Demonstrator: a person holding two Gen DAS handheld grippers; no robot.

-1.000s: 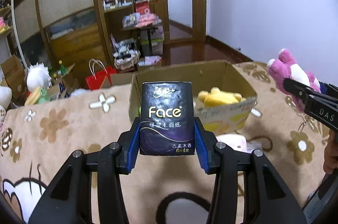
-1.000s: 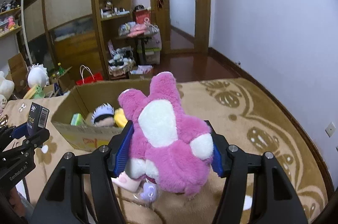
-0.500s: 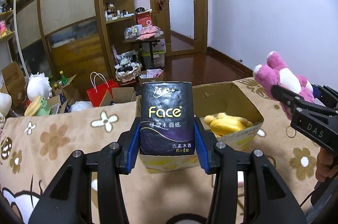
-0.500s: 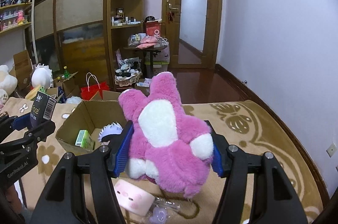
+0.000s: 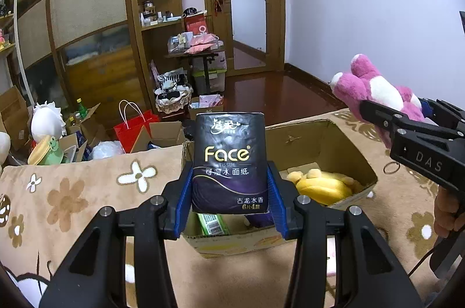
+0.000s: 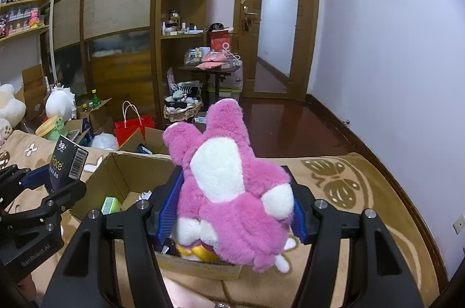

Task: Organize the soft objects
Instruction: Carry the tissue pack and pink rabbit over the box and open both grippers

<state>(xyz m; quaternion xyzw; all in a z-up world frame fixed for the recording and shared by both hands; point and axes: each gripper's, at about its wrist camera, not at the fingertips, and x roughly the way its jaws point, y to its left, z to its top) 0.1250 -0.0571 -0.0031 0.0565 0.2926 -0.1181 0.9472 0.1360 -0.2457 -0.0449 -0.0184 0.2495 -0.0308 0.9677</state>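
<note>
Two grippers are carrying loads over the cardboard box (image 5: 343, 142). The left gripper (image 5: 229, 203) is clamping a tissue pack (image 5: 229, 162) upright; the right gripper (image 6: 232, 212) is squeezing a pink plush toy (image 6: 229, 185), likely for dropping in.

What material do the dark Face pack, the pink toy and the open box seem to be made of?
Face pack: probably tissues in thin glossy plastic film; it shines and shows soft wrinkles.
Pink toy: plush fabric, matte; long fuzzy pile with white patches.
Box: corrugated cardboard, matte brown; raw edges and folded flaps show.
</note>
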